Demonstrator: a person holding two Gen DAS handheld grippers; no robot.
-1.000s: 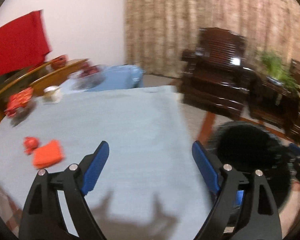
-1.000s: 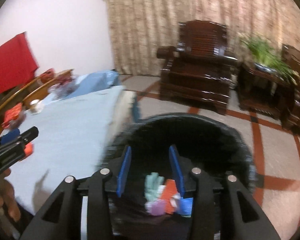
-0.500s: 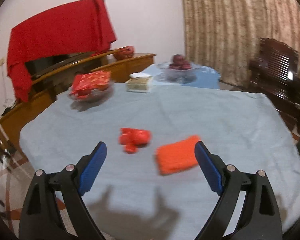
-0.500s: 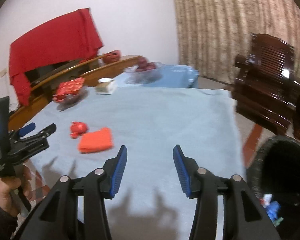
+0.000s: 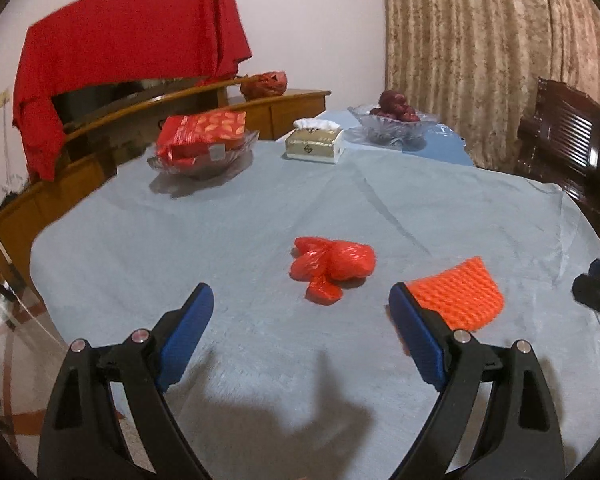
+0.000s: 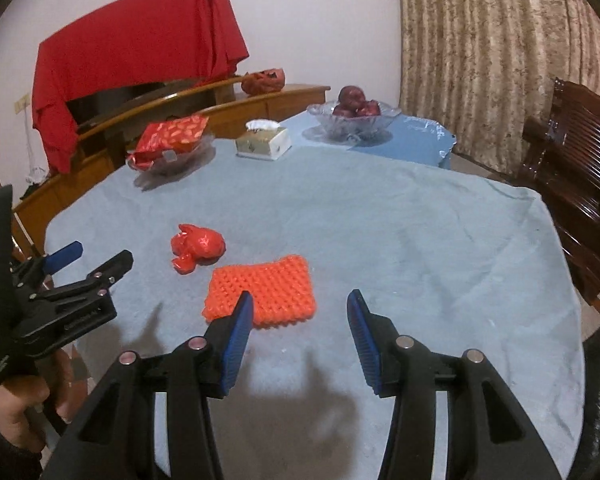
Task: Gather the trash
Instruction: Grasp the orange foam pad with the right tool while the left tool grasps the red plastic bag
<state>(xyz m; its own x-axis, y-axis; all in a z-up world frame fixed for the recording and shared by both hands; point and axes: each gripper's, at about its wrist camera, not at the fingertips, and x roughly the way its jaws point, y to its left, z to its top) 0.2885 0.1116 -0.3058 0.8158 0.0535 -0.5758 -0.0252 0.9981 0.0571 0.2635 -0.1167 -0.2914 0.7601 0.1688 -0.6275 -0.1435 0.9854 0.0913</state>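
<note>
Pale blue cloth covers the table (image 6: 420, 240), which carries two dishes and a tissue box (image 6: 265, 142) along its far edge and two pieces of red-orange trash toward its near edge. Both tools hang above the near edge with nothing in them: the left gripper (image 5: 302, 316) has its blue pads spread wide, and the right gripper (image 6: 300, 312) stands parted too, though less widely.

Crumpled and knotted, the red plastic bag (image 5: 332, 266) lies straight ahead of the left gripper, almost centred between its fingers and a little further in from the edge. Beside it, toward the table's right side, rests the orange foam net (image 6: 262, 292), a flat rectangle whose long axis runs roughly parallel to the near edge. From the right wrist view the net sits just ahead and slightly left of the tool, its near edge partly hidden behind the left finger.

So each hand has its own nearest piece: left for the bag, right for the net. I judge the right tool needs a small shift leftward to straddle the net across its short side, since the flat sheet offers little height to pinch
</note>
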